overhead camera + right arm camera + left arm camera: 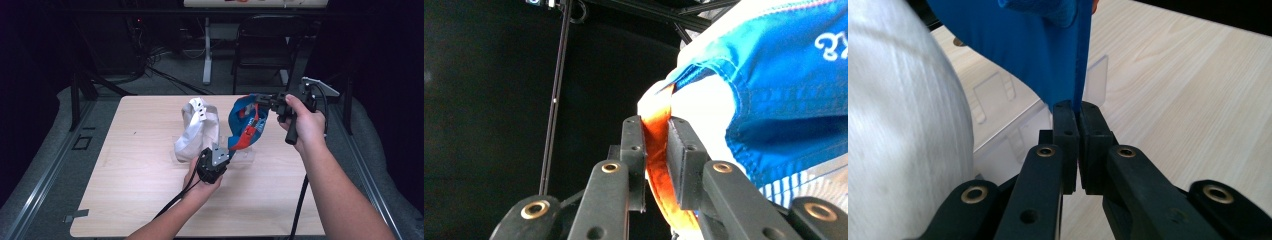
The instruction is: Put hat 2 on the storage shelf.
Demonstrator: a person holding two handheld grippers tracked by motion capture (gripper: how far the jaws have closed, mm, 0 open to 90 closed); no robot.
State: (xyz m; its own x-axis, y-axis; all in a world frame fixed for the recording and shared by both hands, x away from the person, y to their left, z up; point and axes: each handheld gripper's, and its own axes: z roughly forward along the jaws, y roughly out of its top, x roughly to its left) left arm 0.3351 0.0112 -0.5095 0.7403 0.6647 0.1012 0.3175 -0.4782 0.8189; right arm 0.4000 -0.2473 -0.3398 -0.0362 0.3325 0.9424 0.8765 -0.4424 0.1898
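Here, a white cloth bag stands left of centre on the wooden table, just beside a clear plastic stand. Near it, the left gripper is clamped on the lower edge of the blue bag. Farther right, the right gripper pinches that bag's orange strap, holding it above the table.

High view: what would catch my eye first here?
A bright blue garment with orange trim, stretched in the air above the table between two hand-held grippers: the right gripper pinches its top, the left gripper its lower edge. Just left of it sits a crumpled white garment.
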